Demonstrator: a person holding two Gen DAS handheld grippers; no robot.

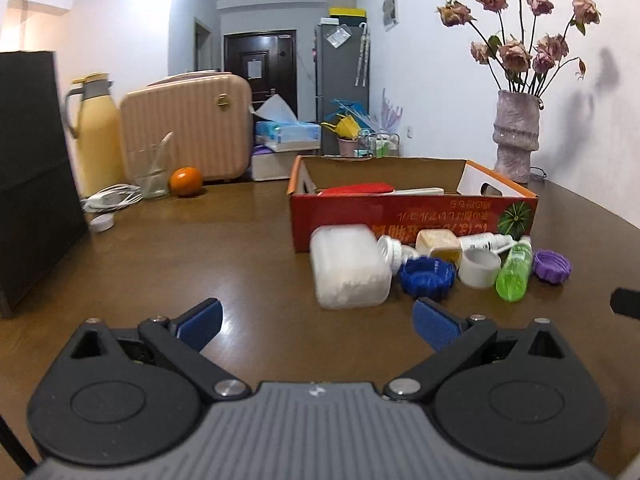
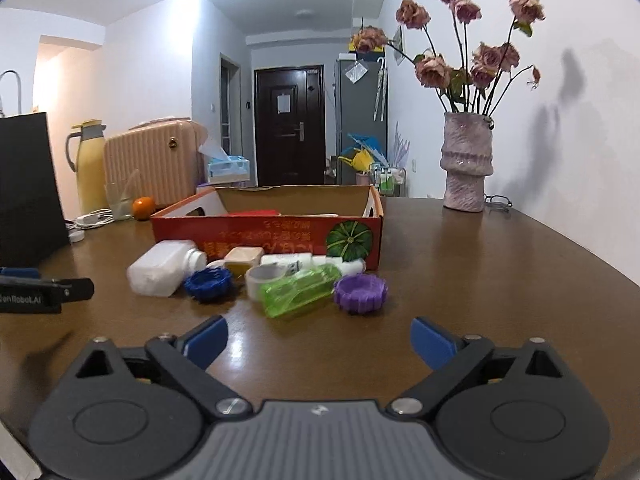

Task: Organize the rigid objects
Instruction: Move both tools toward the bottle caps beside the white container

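Both blue-padded grippers, left [image 1: 316, 326] and right [image 2: 318, 340], stood wide apart and empty; a translucent green plastic bottle [image 2: 298, 294] lay at twelve o'clock beyond the right one.

Both tools hang side by side, tipped slightly downward: the left tool [image 1: 316, 322] and right tool [image 2: 318, 338] gape wide, holding nothing.
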